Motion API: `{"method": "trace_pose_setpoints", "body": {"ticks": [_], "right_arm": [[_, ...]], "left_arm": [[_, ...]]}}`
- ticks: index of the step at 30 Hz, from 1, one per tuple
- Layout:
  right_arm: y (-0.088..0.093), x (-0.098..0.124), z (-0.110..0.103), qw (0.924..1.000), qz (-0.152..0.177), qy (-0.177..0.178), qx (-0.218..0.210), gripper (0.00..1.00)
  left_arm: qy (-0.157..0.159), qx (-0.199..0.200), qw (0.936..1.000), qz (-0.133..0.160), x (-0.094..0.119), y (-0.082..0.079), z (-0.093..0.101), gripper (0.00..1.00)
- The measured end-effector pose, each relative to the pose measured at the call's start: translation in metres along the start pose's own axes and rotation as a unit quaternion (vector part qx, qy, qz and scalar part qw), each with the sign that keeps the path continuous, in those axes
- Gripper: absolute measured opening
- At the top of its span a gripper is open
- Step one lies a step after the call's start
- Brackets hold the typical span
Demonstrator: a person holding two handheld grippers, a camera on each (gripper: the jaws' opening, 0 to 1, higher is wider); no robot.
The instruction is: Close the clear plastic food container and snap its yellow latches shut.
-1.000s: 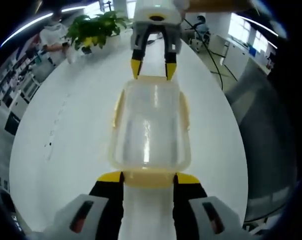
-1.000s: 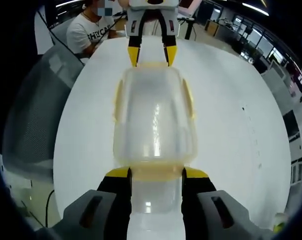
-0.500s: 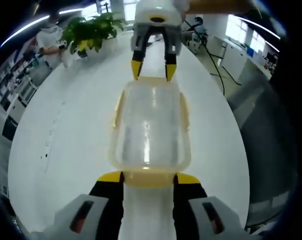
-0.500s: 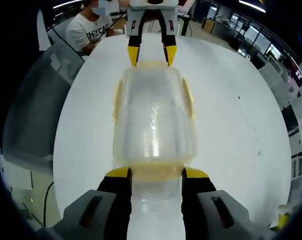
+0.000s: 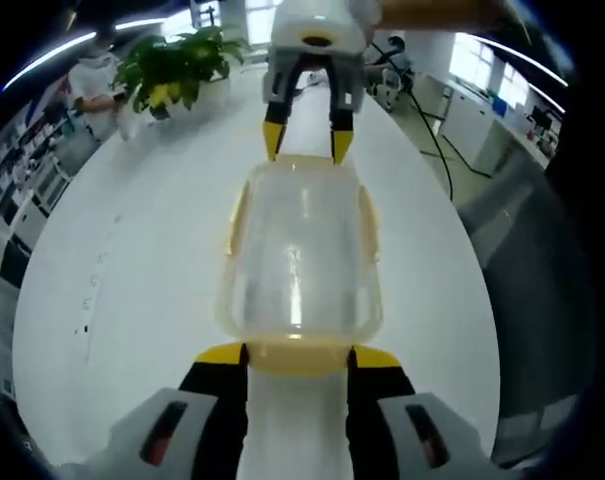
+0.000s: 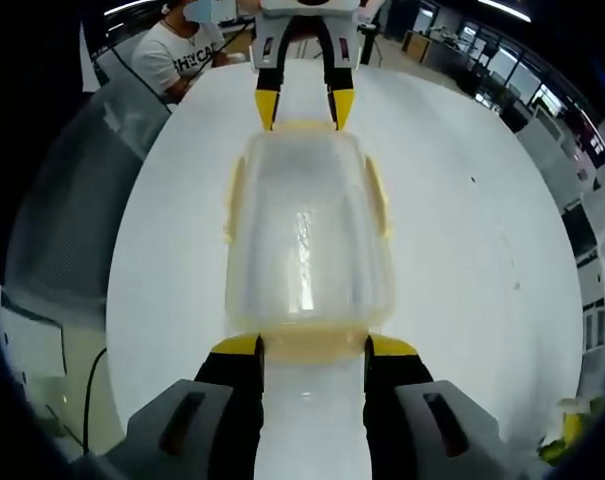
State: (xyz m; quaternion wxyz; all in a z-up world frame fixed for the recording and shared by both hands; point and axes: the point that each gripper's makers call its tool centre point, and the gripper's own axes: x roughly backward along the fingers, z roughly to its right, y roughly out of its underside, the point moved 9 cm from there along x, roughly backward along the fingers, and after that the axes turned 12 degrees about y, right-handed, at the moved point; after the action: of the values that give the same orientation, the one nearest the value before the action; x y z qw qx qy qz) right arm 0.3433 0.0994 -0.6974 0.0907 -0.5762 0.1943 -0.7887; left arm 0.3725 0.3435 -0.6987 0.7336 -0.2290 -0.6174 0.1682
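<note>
Left gripper view looks down its own jaws at the clear plastic food container (image 5: 300, 258), which sits on the round white surface (image 5: 132, 260) with its lid already seated; the left gripper (image 5: 298, 358) has its yellow-tipped jaws spread apart, one on either side of the near end latch (image 5: 298, 355), touching or just beside it but not clamped on it. At the far end the right gripper (image 5: 304, 140) comes in from the top, its jaws likewise parted and straddling the opposite end of the box. In the right gripper view the same arrangement is mirrored: the right gripper (image 6: 304, 355) flanks its near yellow latch (image 6: 304, 343) and the left gripper (image 6: 304, 110) stands at the far end. The step in hand appears to be the latching, with the lid closing judged done; the next move likely calls for each gripper to press its end latch down and inward against the box wall until it snaps, keeping the two pushes balanced so the container does not slide. Whether the end latches are already snapped I cannot tell. By count: one container, four yellow latches (two at the ends, two along the long sides (image 5: 236, 215)), two grippers, one potted plant (image 5: 177, 65) at the far edge.
</note>
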Motion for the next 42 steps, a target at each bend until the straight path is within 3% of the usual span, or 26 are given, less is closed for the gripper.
{"method": "trace_pose_setpoints", "body": {"ticks": [20,42], "right_arm": [[0.025,0.020,-0.001,0.9998,-0.019,0.002,-0.001,0.35],[0.034,0.014,-0.004,0.9998,-0.018,-0.003,-0.008,0.36]], "left_arm": [[0.011,-0.002,0.9999,0.013,-0.021,-0.030,-0.004,0.33],[0.019,0.005,0.9998,0.010,-0.031,-0.029,-0.004,0.33]]}}
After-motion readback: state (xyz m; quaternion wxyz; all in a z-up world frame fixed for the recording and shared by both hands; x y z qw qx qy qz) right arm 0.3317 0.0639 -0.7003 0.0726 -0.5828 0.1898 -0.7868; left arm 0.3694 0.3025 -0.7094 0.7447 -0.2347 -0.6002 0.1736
